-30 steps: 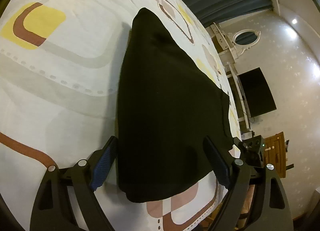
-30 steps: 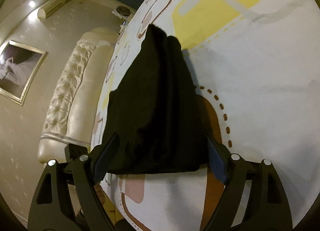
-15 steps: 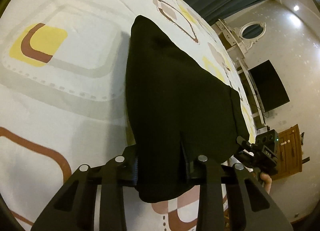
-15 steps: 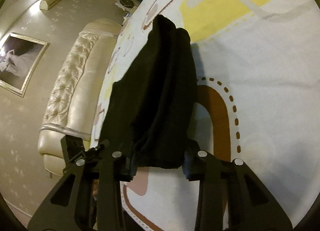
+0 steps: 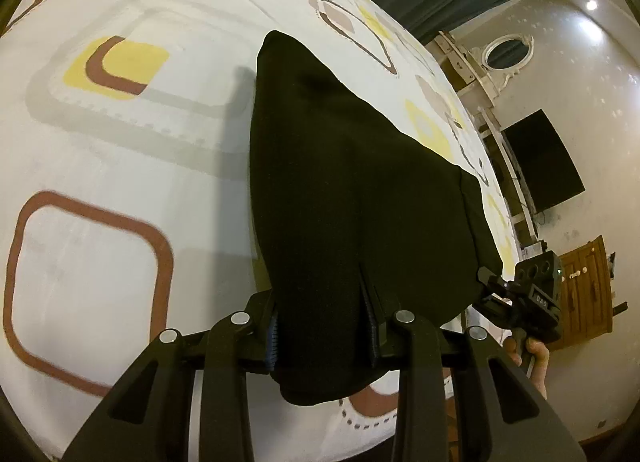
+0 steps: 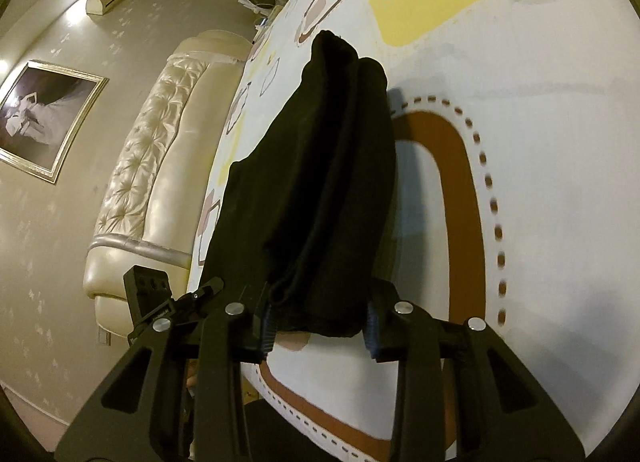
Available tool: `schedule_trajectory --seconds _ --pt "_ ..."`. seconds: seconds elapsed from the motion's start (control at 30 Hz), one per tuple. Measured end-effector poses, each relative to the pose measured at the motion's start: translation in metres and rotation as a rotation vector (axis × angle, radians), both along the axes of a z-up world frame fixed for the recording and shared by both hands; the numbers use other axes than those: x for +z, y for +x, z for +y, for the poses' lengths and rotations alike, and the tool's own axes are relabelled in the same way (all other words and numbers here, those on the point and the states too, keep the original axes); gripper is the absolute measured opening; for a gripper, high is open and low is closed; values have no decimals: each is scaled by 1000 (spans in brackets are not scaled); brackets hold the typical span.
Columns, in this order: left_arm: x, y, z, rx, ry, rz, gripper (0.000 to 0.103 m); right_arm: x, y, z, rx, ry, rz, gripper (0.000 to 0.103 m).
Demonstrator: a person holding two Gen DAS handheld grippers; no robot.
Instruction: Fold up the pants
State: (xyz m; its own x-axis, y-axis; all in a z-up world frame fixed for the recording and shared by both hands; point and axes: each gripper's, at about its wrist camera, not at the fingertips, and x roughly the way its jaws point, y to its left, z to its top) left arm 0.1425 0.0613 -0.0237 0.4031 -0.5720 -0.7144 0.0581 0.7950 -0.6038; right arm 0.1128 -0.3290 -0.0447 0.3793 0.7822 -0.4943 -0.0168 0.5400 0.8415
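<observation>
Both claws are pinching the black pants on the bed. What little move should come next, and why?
Probably lift the near edge and carry it toward the far end. The left gripper and right gripper each clamp a near corner of the black pants, whose far end lies on the patterned bedspread. The near edge already hangs a little above the cover, so both holds look ready for a fold.

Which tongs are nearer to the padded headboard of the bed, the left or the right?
Left. The left tongs hold the black pants on the side toward the headboard; the right tongs grip the edge farther from it.
</observation>
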Motion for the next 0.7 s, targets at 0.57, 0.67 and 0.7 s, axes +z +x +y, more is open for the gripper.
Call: schedule_trajectory --seconds 0.57,0.67,0.7 --pt "-9 -9 -2 -5 -3 -33 35 -10 -22 6 -17 28 19 33" --pt "-8 -13 -1 0 -6 -31 35 -10 -21 8 -20 29 21 33" --pt "-8 -13 -1 1 -5 -31 35 -10 -21 8 -20 28 20 33"
